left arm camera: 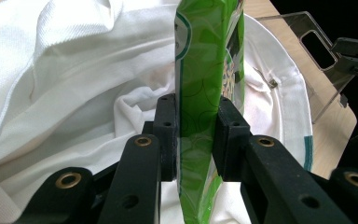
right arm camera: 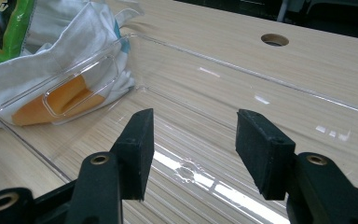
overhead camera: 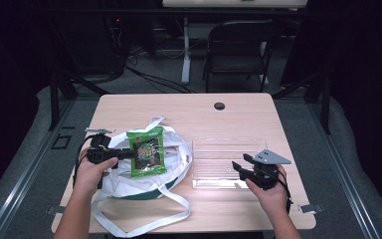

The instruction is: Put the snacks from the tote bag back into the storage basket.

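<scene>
L tongs (left arm camera: pixel 194 126) clamped on green snack pkt (overhead camera: pixel 148 152), held over white tote bag (overhead camera: pixel 124 184) at approx 9 o'clock on the surface (overhead camera: pixel 238 119). R tongs (right arm camera: pixel 193 149) spread wide, nothing betw them, hovering over clear plastic bin (overhead camera: pixel 201 164) at 4 o'clock. Bag & bin sit just beside each other.
</scene>
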Motion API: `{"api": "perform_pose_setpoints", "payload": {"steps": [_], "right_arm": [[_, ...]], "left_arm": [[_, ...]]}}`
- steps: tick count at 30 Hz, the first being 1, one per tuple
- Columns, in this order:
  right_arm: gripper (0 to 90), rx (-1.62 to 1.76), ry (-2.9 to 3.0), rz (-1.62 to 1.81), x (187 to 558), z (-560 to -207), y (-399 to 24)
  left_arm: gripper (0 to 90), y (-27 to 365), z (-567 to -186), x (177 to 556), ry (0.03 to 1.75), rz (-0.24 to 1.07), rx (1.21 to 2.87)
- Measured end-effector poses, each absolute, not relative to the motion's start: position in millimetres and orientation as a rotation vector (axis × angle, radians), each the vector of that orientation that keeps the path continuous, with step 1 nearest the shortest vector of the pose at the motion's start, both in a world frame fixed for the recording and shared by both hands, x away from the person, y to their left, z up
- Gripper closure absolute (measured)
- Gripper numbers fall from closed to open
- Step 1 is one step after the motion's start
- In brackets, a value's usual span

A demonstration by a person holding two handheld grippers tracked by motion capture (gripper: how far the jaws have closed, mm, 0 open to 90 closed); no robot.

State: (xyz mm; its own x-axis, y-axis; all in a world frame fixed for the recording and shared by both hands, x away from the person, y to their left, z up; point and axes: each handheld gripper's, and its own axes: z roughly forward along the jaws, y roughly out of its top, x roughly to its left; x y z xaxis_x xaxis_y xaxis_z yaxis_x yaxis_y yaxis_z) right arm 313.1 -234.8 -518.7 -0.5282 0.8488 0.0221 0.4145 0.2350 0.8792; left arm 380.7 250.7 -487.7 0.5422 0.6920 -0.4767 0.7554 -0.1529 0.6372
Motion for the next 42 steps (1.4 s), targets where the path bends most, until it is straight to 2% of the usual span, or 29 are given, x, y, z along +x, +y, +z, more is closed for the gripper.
{"api": "perform_pose_setpoints", "payload": {"steps": [32, 36, 40, 42], "right_arm": [[48.4, 1.122, 2.057, 1.196, 314.1, -519.2, -232.1], [45.8, 1.116, 2.07, 1.183, 314.7, -519.3, -232.2], [47.4, 1.098, 2.084, 1.18, 313.9, -518.6, -227.7], [51.0, 1.076, 2.096, 1.158, 313.0, -517.6, -225.9]], "left_arm": [[74.3, 245.7, -477.1, 375.5, 1.108, 0.006, 1.849], [74.3, 244.7, -474.8, 374.3, 1.09, 0.03, 1.841], [74.3, 243.0, -472.1, 372.7, 1.075, 0.05, 1.833], [74.3, 242.3, -471.0, 372.2, 1.063, 0.05, 1.84]]}}
